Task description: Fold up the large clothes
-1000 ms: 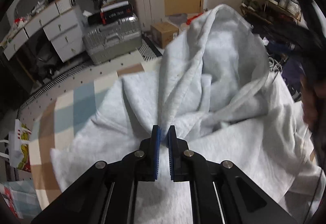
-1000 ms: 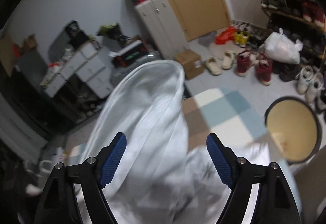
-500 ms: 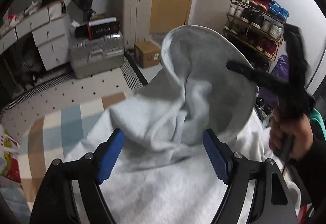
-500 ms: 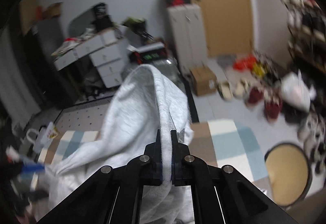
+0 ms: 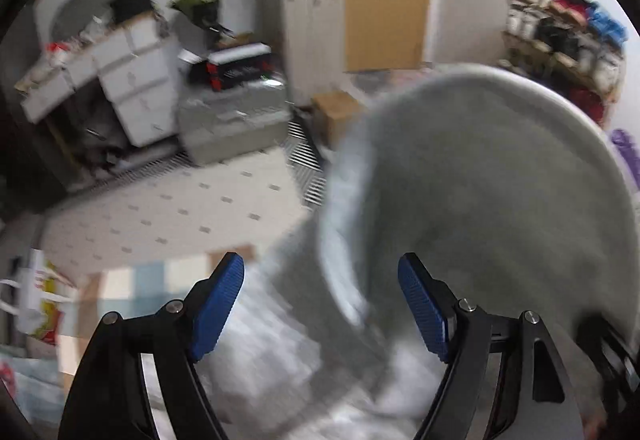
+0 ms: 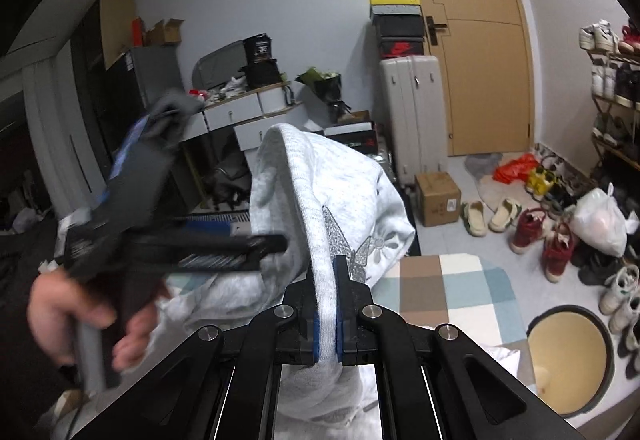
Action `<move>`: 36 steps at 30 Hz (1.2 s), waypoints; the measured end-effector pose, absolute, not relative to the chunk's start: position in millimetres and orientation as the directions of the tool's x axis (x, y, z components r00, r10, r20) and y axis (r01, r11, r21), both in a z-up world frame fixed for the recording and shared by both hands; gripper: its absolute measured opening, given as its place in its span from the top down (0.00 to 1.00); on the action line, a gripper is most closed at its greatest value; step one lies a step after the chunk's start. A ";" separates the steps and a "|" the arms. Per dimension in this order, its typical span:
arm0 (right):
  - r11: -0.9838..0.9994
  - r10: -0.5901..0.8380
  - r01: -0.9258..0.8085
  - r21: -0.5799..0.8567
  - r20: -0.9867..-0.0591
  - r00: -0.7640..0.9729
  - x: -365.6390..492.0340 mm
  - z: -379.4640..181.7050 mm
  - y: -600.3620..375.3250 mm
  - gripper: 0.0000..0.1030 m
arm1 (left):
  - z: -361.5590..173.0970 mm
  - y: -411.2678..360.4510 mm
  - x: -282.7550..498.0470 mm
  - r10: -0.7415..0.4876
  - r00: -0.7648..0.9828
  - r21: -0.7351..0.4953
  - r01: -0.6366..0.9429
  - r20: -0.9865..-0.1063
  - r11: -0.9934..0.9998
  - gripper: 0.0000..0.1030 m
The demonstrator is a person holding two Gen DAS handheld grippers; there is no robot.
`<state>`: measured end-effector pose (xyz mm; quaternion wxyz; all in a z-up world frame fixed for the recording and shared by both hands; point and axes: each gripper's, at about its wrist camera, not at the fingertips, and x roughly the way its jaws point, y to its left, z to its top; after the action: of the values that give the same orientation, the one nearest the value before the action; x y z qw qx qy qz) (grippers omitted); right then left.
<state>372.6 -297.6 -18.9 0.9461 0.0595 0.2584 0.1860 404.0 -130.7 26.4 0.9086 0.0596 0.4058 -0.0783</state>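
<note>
**One grey hoodie, two grippers, one grip**

Right wrist view, nearest: right gripper [image 6: 326, 304] at 6 o'clock, jaws pressed together on the ribbed edge of the single light grey hoodie [image 6: 340, 184]. Cloth rising from the pads toward 12 o'clock, draped as a peak, with silver butterfly and flower prints on its right side. At 9 o'clock, blurred: left gripper [image 6: 256, 244] gripped by a bare hand [image 6: 72, 316], tips just beside the hoodie, touching or not cannot be told.

Left wrist view, blurred: left gripper [image 5: 320, 300] at 6 o'clock, two blue pads [image 5: 218, 310] standing wide apart, nothing pinched between them. Hoodie [image 5: 480, 200] filling the side from 1 to 5 o'clock, a rounded fold beyond the right pad.

Further out, under the hoodie: one checked rug [image 6: 444, 284] in brown, cream and pale blue at 4 o'clock. One round tub [image 6: 568, 356] at 5 o'clock. One cardboard box [image 6: 438, 198] at 3 o'clock, one pair of pale slippers [image 6: 490, 216] and one pair of red boots [image 6: 540, 236] beside it.

Farthest: one upright grey suitcase [image 6: 412, 112] at 1 o'clock, one wooden door [image 6: 476, 40] behind it, one shoe rack [image 6: 616, 96] at 2 o'clock, one white drawer unit [image 6: 256, 116] at 11 o'clock.
</note>
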 end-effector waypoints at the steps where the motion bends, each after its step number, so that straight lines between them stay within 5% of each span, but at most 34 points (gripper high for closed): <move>1: 0.922 0.386 -0.327 0.206 -0.469 0.794 371.1 -19.0 -298.2 0.96 | 27.4 -126.8 404.9 -0.093 0.675 0.039 0.177 -0.732 0.983 0.26; 3: 0.917 0.400 -0.338 0.213 -0.466 0.789 368.6 -20.6 -301.7 0.96 | 30.7 -118.1 404.8 -0.113 0.696 0.005 0.165 -0.709 0.986 0.29; 4: 0.914 0.405 -0.341 0.218 -0.468 0.786 368.2 -22.3 -303.6 0.96 | 32.8 -113.1 402.9 -0.139 0.706 -0.022 0.172 -0.694 0.985 0.39; 5: 0.913 0.408 -0.347 0.216 -0.468 0.784 365.7 -22.8 -304.0 0.96 | 33.5 -109.0 401.4 -0.154 0.703 -0.037 0.180 -0.694 0.983 0.77; 6: 0.912 0.410 -0.352 0.209 -0.468 0.783 363.8 -22.7 -303.8 0.96 | 32.5 -107.1 400.2 -0.175 0.684 -0.054 0.195 -0.708 0.979 0.99; 25: 0.908 0.419 -0.383 0.171 -0.420 0.805 314.2 39.8 -269.3 0.96 | 130.4 -23.6 279.2 -0.254 0.801 -0.065 0.261 -0.542 0.963 0.99; 36: 0.814 0.522 -0.283 0.508 -0.422 0.742 247.1 -14.3 -297.9 0.95 | 60.6 -15.5 201.7 -0.409 0.707 -0.251 0.323 -0.578 0.913 1.00</move>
<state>247.1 -297.9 -14.3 0.9092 0.2104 0.2832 0.2213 201.7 -15.5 60.6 0.9214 -0.0657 0.3276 -0.1985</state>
